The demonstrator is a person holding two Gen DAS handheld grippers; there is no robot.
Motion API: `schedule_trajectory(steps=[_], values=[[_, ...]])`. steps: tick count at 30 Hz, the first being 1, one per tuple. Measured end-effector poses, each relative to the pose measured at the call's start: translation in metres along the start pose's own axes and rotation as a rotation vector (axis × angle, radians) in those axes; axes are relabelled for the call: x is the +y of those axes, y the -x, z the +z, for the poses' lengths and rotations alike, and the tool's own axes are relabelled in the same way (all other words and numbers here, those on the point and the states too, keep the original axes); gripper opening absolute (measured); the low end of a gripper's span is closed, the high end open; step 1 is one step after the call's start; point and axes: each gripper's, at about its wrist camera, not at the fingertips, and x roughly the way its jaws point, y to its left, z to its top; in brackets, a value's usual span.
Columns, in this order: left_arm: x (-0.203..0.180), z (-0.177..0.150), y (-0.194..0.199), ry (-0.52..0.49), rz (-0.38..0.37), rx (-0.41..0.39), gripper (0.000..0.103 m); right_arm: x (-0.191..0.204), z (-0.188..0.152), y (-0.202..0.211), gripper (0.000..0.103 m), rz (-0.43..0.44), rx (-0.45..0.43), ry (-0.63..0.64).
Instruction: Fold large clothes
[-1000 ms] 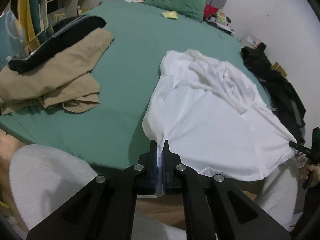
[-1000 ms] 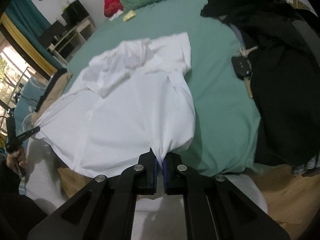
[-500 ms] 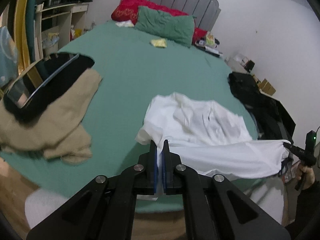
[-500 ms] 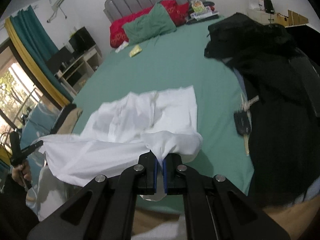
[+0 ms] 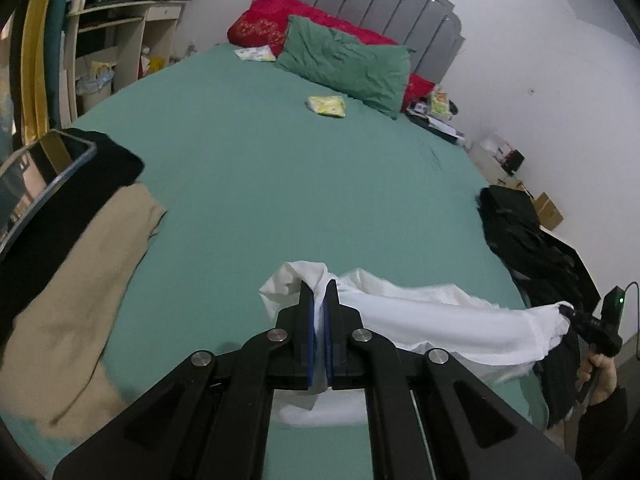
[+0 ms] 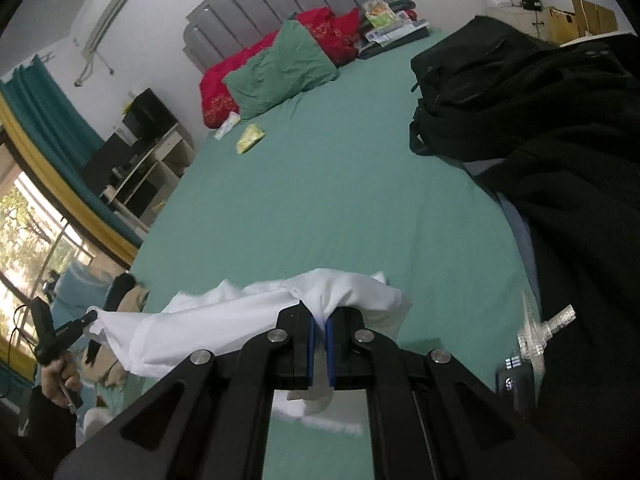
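Note:
A white shirt [image 5: 432,320] hangs stretched between my two grippers above the near end of the green bed [image 5: 280,184]. My left gripper [image 5: 319,300] is shut on one corner of the shirt. My right gripper [image 6: 319,318] is shut on the other corner of the shirt [image 6: 224,320]. In the left wrist view the right gripper [image 5: 568,312] shows at far right holding its end. In the right wrist view the left gripper [image 6: 90,316] shows at far left. The shirt's lower part is hidden behind the grippers.
Beige trousers [image 5: 72,304] and a black item with a clear tray [image 5: 48,184] lie on the bed's left. A black clothes pile [image 6: 540,120] and keys [image 6: 532,340] lie on the right. Green and red pillows [image 5: 344,64] and a yellow packet [image 5: 327,105] lie near the headboard.
Both grippers have lifted the shirt off the bed. It lay flat a second ago and now hangs bunched between them, with the bed surface bare beyond it.

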Motion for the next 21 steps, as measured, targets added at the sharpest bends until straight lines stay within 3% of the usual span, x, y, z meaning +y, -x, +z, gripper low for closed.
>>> schedule_trajectory(steps=[6, 7, 8, 9, 10, 13, 14, 17, 21], values=[[0.021, 0.025, -0.09, 0.066, 0.059, 0.093, 0.007, -0.026, 0.021, -0.078, 0.008, -0.036, 0.054, -0.033], [0.027, 0.026, -0.103, 0.083, 0.064, 0.11, 0.016, -0.031, 0.021, -0.092, 0.011, -0.044, 0.056, -0.041], [0.035, 0.027, -0.11, 0.108, 0.076, 0.107, 0.033, -0.035, 0.022, -0.099, 0.017, -0.057, 0.058, -0.049], [0.04, 0.026, -0.112, 0.123, 0.088, 0.097, 0.044, -0.039, 0.02, -0.103, 0.021, -0.083, 0.056, -0.055], [0.046, 0.025, -0.109, 0.147, 0.101, 0.075, 0.058, -0.041, 0.017, -0.103, 0.031, -0.118, 0.045, -0.054], [0.052, 0.013, -0.09, 0.169, 0.11, 0.042, 0.06, -0.04, 0.006, -0.08, 0.056, -0.161, -0.018, -0.054], [0.05, 0.007, -0.084, 0.153, 0.12, 0.049, 0.06, -0.038, 0.0, -0.068, 0.059, -0.175, -0.036, -0.054], [0.036, -0.019, -0.075, 0.083, 0.112, 0.104, 0.06, -0.033, -0.018, -0.035, 0.061, -0.186, -0.067, -0.052], [0.018, -0.047, -0.083, -0.018, 0.075, 0.197, 0.06, -0.018, -0.039, -0.018, 0.061, -0.086, -0.053, -0.01]])
